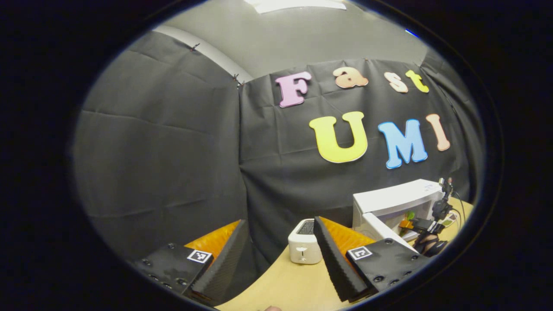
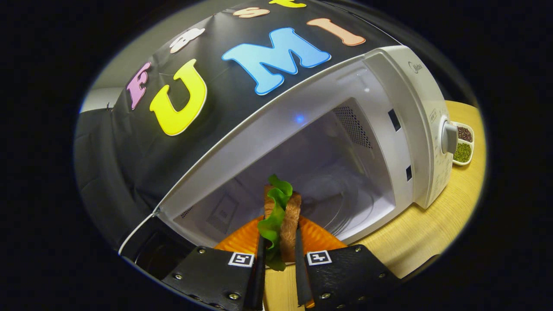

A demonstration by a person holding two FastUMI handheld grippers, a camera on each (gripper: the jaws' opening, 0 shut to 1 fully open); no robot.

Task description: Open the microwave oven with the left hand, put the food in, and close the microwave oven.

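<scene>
honestly the risky bit is right now: my right gripper [image 2: 278, 255] has its fingers squeezed in on the sandwich [image 2: 283, 216], bread with a green leaf poking out the top, and it's held upright on its edge just in front of the microwave [image 2: 389, 112], right at the mouth of the open cavity. i reckon if i let go with it standing like that it'll flop over or the leaf will slide out, and if i come in too low the bread could catch the bottom lip of the microwave. the door [image 2: 149, 255] hangs open on the hinge side, just beside my right gripper, so a sloppy pull-out might clip it. my left gripper [image 1: 281, 259] is well away from the microwave, fingers spread wide with nothing between them, pointing past a small white toaster [image 1: 304, 247]. everything sits on a light wood table [image 2: 432, 233], black cloth walls behind the microwave, and a little dish of seeds [image 2: 463, 146] sits just past its dial side.
</scene>
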